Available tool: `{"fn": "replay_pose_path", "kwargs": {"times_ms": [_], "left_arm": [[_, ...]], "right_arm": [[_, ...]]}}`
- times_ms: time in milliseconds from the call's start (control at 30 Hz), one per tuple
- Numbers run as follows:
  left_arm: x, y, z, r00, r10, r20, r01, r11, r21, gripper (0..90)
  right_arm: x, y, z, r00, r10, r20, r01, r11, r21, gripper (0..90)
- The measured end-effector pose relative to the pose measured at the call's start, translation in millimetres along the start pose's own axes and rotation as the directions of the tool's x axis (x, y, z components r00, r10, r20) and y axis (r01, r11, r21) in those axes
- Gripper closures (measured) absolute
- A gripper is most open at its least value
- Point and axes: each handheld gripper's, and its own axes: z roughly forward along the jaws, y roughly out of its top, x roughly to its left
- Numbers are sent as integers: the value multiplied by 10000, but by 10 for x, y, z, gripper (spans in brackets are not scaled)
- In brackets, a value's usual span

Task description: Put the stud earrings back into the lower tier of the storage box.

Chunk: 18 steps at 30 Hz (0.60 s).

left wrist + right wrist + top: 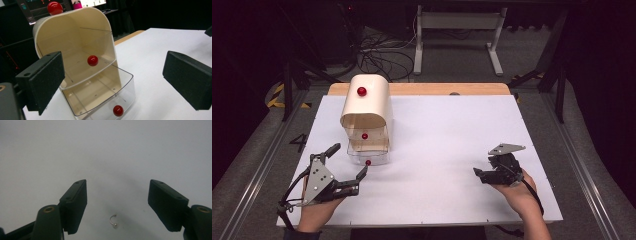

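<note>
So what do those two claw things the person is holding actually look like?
Both are black. The left claw has two flat jaws with rough dark pads, a grey three-cornered plate and a looping black cable. The right claw has the same plate and a cable along the forearm.

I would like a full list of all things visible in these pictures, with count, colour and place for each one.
drawer cabinet: one, cream, rear left of the table, with two drawers pulled out
red knobs: three, one on the cabinet top, one on each drawer front
curved ring: one, small, silver, on the table between the right tool's jaws
table: one, white top, wooden strip at the far edge
desk frame: one, white, on the floor behind
cables: several, black, on the floor behind
left tool: one, black, open, near the lower drawer
right tool: one, black, open, pointing down
</note>
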Motion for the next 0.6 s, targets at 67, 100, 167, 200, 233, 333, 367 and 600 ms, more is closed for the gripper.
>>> {"fn": "replay_pose_path", "kwargs": {"times_ms": [67,100,167,200,233,333,367,600], "left_arm": [[1,1,-1,10000,-27,19,27,10000,-4,46],[1,1,-1,10000,-25,21,25,10000,-6,46],[-1,-1,1,10000,-11,14,11,10000,2,46],[-2,-2,2,10000,-8,24,8,10000,18,47],[-3,-3,5,10000,-7,17,7,10000,20,47],[-4,-6,7,10000,-21,36,20,10000,45,47],[-4,-6,7,10000,-22,31,22,10000,43,47],[-6,-7,11,10000,20,39,-21,10000,65,49]], "right_arm": [[-10,-17,14,10000,2,-6,-2,9999,153,335],[-13,-24,20,10000,0,-5,0,9997,226,340],[-23,-40,33,10000,15,-4,-15,9994,336,347],[-27,-45,40,10000,20,-10,-19,9991,429,351],[-33,-52,47,10000,20,-18,-19,9988,491,356],[-40,-72,70,10000,-28,-39,31,9976,692,381],[-41,-81,81,10000,-39,-21,41,9972,753,387],[-52,-143,145,10000,-19,-36,24,9929,1188,440]]}}
